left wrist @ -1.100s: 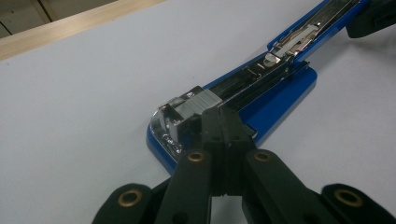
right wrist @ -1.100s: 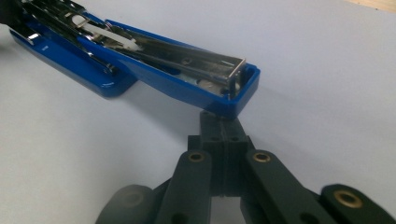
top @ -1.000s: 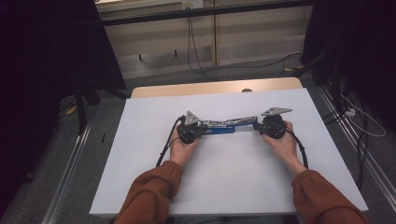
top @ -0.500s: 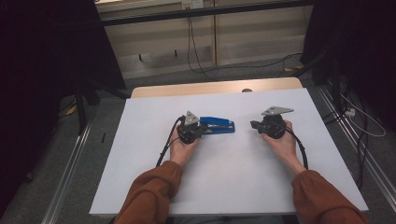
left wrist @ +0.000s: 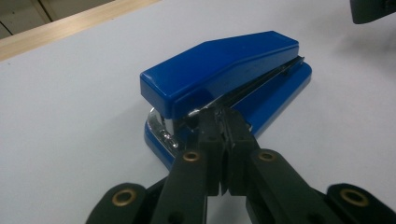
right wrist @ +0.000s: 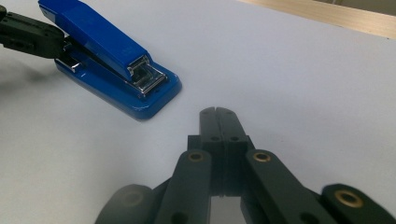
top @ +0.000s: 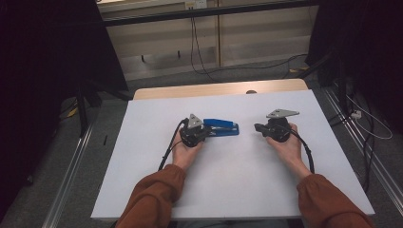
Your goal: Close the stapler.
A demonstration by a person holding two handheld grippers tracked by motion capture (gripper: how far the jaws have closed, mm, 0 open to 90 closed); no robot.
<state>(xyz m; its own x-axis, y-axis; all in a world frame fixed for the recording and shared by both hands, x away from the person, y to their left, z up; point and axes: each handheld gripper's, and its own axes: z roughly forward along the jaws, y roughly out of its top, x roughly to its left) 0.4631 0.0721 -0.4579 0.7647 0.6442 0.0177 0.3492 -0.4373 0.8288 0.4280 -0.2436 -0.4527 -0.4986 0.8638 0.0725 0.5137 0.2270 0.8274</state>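
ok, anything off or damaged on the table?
Nothing stands out. The blue plastic stapler lies flat and closed on the white table, the left hand-held gripper at its rear end, no visible damage or spill.

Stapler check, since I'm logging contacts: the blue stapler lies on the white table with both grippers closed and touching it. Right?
Not quite. Only the left gripper touches the blue stapler, its closed jaws at the hinge end. The right gripper view shows the right gripper closed but apart from the stapler, over bare white table.
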